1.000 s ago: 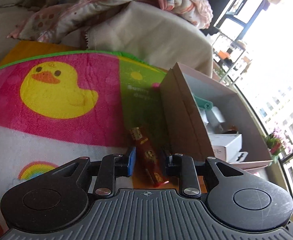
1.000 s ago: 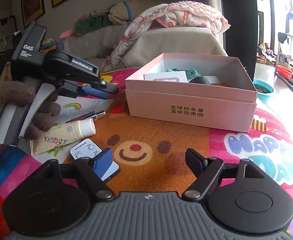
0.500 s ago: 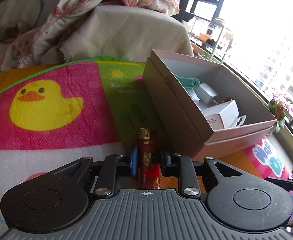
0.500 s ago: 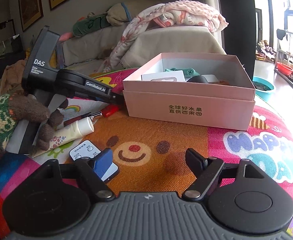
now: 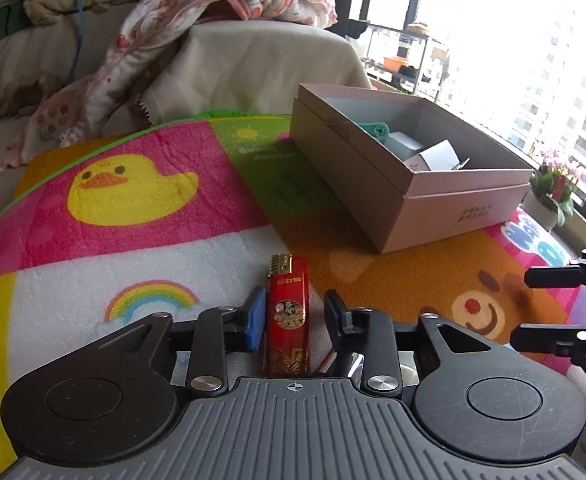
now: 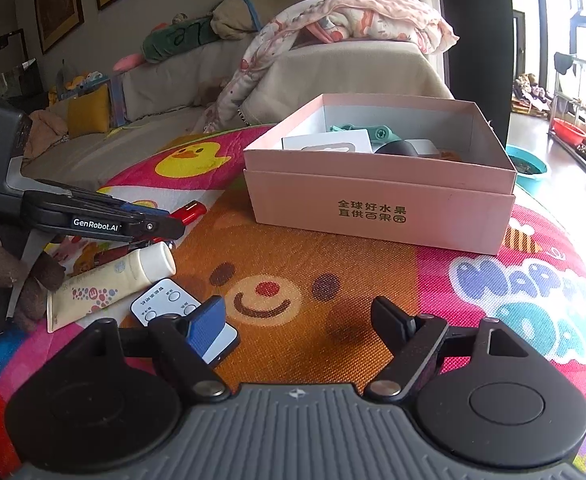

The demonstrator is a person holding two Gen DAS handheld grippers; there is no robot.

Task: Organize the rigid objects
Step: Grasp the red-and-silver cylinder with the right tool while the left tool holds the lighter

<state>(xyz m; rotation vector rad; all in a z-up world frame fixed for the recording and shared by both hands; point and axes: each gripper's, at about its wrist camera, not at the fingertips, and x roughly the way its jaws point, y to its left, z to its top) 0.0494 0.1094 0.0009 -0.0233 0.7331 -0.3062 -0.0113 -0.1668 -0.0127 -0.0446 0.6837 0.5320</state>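
Between the fingers of your left gripper (image 5: 293, 314) lies a red lighter (image 5: 287, 320), flat on the printed play mat (image 5: 141, 196), short of the pink cardboard box (image 6: 381, 216) that already holds several items. Those fingers are opening at this moment: the blue-padded one sits just beside the lighter's left face and the black one stands clear of its right face, so nothing is clamped. Your right gripper (image 6: 299, 320) is spread wide and empty over the bear print, with a white remote control (image 6: 173, 304) partly under its blue finger and a cream tube (image 6: 113, 280) lying just beyond. Judged from its look, the lighter is light, rigid and smooth-sided plastic, liable to slip or pivot if pinched near one end; take it across the two broad flat faces at mid-body, below the metal hood. Its long axis runs away from the left wrist camera, parallel to the fingers, with the gold metal head pointing away and the base towards the gripper body. Avoid pressing the head, where the valve lever sits.
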